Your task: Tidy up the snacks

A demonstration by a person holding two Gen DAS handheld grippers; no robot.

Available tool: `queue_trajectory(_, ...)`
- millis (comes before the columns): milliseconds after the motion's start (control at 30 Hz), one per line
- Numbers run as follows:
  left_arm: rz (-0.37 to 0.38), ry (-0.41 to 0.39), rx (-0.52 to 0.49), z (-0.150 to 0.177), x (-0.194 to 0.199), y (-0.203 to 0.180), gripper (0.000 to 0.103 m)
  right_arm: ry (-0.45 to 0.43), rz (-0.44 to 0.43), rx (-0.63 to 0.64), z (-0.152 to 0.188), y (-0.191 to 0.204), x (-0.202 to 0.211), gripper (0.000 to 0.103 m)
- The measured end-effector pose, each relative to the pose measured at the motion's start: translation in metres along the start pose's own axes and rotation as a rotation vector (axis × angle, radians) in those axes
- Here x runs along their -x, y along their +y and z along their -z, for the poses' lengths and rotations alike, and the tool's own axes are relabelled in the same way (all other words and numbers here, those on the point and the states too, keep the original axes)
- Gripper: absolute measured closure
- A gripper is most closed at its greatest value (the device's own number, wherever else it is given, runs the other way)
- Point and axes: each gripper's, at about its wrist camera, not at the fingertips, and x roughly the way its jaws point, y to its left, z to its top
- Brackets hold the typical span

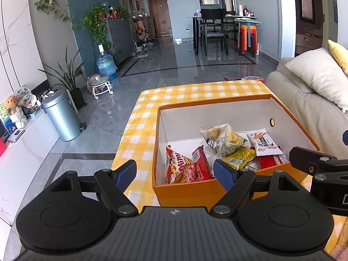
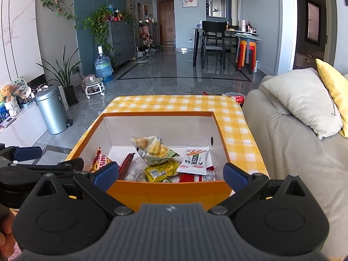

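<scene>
Nearest the lens in the left wrist view is the left gripper [image 1: 175, 173], its blue pads spread wide and pinching nothing; the right gripper [image 2: 170, 176] fills the bottom of its own view in the same state, spread and empty. Both sit low in the frame at the near wall of the orange box [image 1: 184, 190], which stands on the yellow checked tabletop [image 1: 148, 113]; the snacks lie just ahead of and below both grippers, inside the box.

The red Mimi bag [image 1: 177, 166] leans at lower left of the box, its long axis running away from the lens, and sits between the left gripper's pads in the picture, so I judge the left nearer to it; the white packet [image 2: 194, 159] lies toward the right wall, long axis also pointing away, nearer the right gripper.

Counted: one box; about seven packets can be told apart, among them one red wrapper [image 1: 201, 163], one pale green bag [image 1: 224, 138], one yellow packet [image 1: 239, 155]; others are partly buried. Some more wrappers lie at the far right corner of the tabletop, too small to count.
</scene>
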Motion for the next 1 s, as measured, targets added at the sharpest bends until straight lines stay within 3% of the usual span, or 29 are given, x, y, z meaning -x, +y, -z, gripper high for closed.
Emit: queue_trajectory(1000, 0.002, -0.005, 0.007, -0.001, 0.004, 0.002, 0.009, -0.007, 0.001, 0.001, -0.002, 0.002, 0.011, 0.004)
